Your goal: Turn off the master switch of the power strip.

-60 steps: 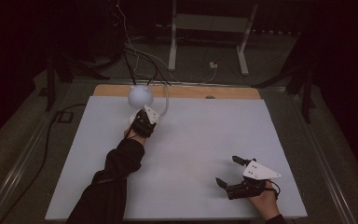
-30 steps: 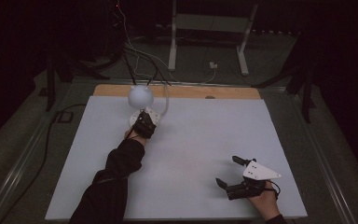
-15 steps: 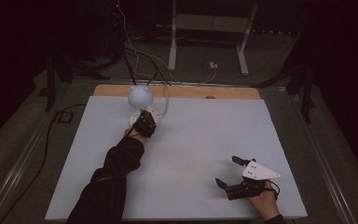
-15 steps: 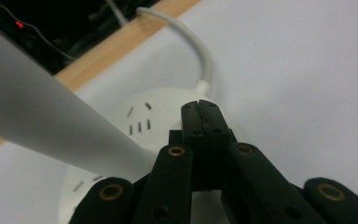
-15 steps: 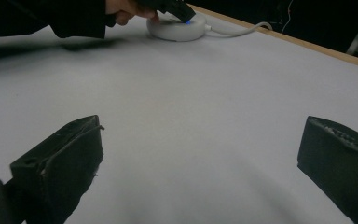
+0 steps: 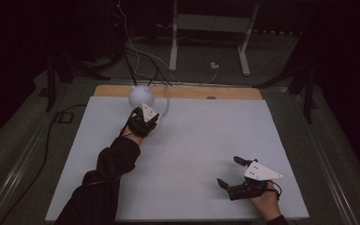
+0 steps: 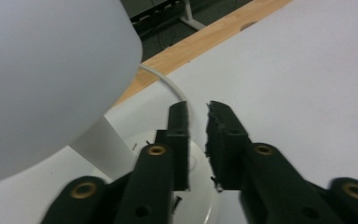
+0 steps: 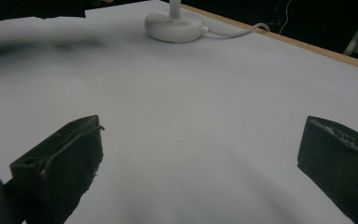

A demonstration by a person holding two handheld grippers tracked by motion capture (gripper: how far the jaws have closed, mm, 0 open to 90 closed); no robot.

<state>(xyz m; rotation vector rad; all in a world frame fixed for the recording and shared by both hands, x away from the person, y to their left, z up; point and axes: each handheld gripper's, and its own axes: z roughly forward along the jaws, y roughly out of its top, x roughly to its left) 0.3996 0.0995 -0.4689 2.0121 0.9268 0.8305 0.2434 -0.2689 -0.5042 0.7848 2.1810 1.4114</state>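
Vs 2 s back I see little change: left gripper point(image 6: 151, 118) has crept slightly toward 12 o'clock, now right against the lamp point(image 6: 142, 95); right gripper point(image 6: 234, 173) looks unmoved at 5 o'clock on the table point(image 6: 201, 140). Lamp sits at roughly 11 o'clock near the table's far edge, just in front of the wooden strip point(image 6: 187, 92) there. From high view it reads as a white globe shade; in left gripper view the shade point(image 7: 51, 74) is large at upper left, with a white stem below it going down to a round flat base point(image 7: 200, 186). Long axis is vertical, stem upright, shade on top. In right gripper view I get the base point(image 8: 175, 24) and the lower stem at top centre, with the white cable point(image 8: 235, 31) leaving the base toward the wooden edge. In left gripper view the cable point(image 7: 170, 84) curves behind the jaw tips. Left gripper: jaws narrow, a thin gap between them, nothing gripped that I can see; tips hang over the base rim, beside the stem. Can't tell if they touch the base. Right gripper: jaws wide apart, empty, bare white table between them, pointing toward 10 o'clock in the direction of the lamp. Left sleeve point(image 6: 108, 173) lies across the table from 7 o'clock.
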